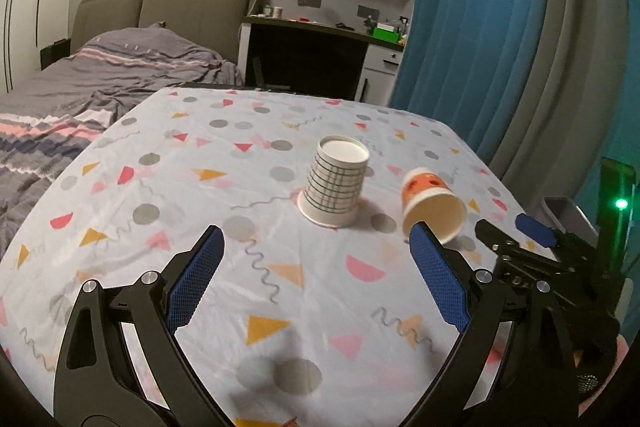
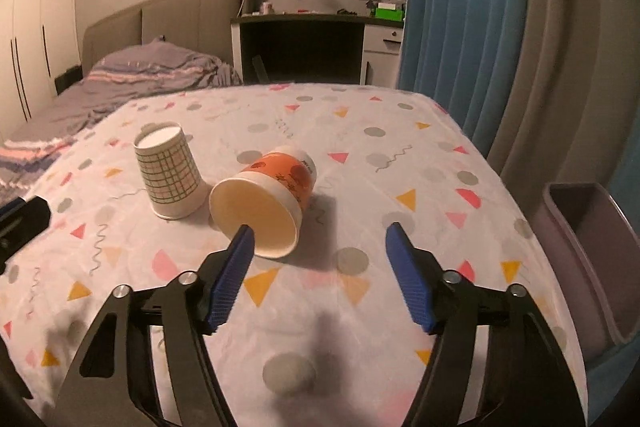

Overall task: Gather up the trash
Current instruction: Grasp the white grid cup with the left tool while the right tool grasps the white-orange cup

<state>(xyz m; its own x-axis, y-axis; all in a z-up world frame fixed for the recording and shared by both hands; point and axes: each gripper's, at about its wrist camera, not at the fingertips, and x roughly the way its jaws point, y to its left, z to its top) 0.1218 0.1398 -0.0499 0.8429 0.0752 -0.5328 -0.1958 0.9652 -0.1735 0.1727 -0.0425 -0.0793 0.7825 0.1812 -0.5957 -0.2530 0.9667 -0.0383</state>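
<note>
A white paper cup with a dark grid pattern [image 1: 335, 187] [image 2: 168, 173] stands upside down on the patterned tablecloth [image 1: 200, 187]. To its right an orange-and-white paper cup [image 1: 430, 203] [image 2: 268, 199] lies on its side, mouth toward me. My left gripper [image 1: 318, 235] is open over the cloth, short of both cups, with nothing between its fingers. My right gripper [image 2: 320, 233] is open too, its left fingertip [image 2: 244, 235] in front of the orange cup's rim; whether it touches I cannot tell. The right gripper [image 1: 508, 231] also shows at the right of the left wrist view.
A grey-purple bin [image 2: 588, 247] stands off the table's right edge. A blue curtain [image 1: 480, 27] hangs behind it. A bed [image 1: 100, 79] lies to the left beyond the table, and a desk [image 1: 316, 47] stands behind the far edge.
</note>
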